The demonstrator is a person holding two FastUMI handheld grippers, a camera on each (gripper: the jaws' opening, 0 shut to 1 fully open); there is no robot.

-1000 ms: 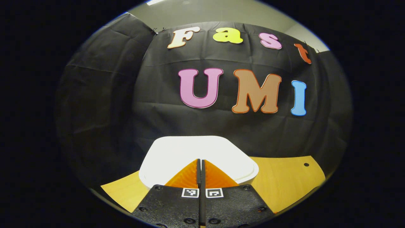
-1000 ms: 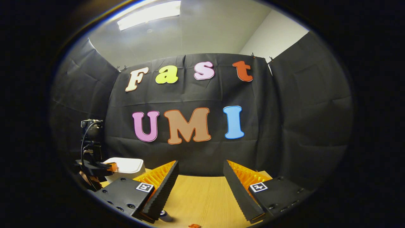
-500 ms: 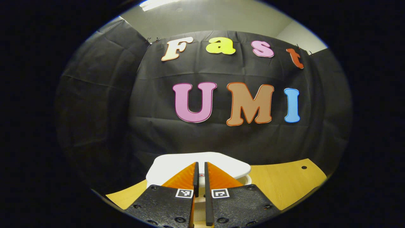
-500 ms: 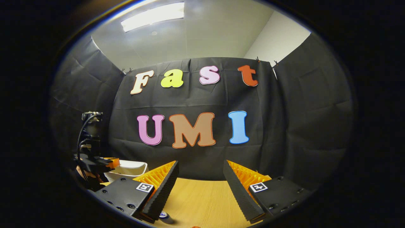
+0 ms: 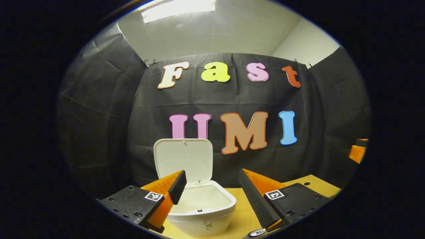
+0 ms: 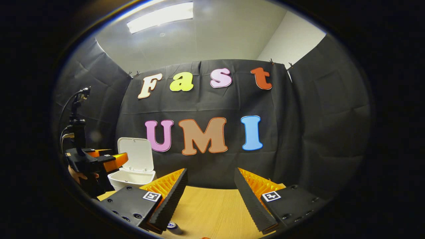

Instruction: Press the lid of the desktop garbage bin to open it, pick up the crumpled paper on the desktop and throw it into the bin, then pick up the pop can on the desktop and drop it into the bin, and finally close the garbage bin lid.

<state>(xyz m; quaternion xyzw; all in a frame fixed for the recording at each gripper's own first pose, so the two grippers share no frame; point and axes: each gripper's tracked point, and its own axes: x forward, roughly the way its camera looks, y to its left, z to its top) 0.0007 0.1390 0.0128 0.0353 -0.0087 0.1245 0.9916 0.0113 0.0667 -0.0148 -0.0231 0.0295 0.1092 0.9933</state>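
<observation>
Count: one white bin (image 5: 201,207), one lid (image 5: 183,160), one pop can, two tools.
Left tool (image 5: 212,186): I hold it with its fingers spread wide and nothing between them; in the right gripper view I see it (image 6: 116,160) at the far left, level with the bin's rim and just beside it.
Right tool (image 6: 211,191): fingers wide apart too, gripping nothing, over bare counter.
Bin: stands on the counter right ahead of my left tool, mouth open, inside looks white and bare as far as I can see.
Lid: upright behind the mouth, hinged at the back edge.
Pop can (image 6: 173,226): only its top peeks out under my right tool's left finger; a similar round top (image 5: 258,233) sits at the lower edge of the left gripper view.
Open room: wide bare wood ahead of the right tool.
Counter (image 6: 212,207): light wood, with a small dark hole (image 5: 304,183) near its far right corner.
Room: black cloth walls, pale ceiling, one strip light (image 6: 161,16).
</observation>
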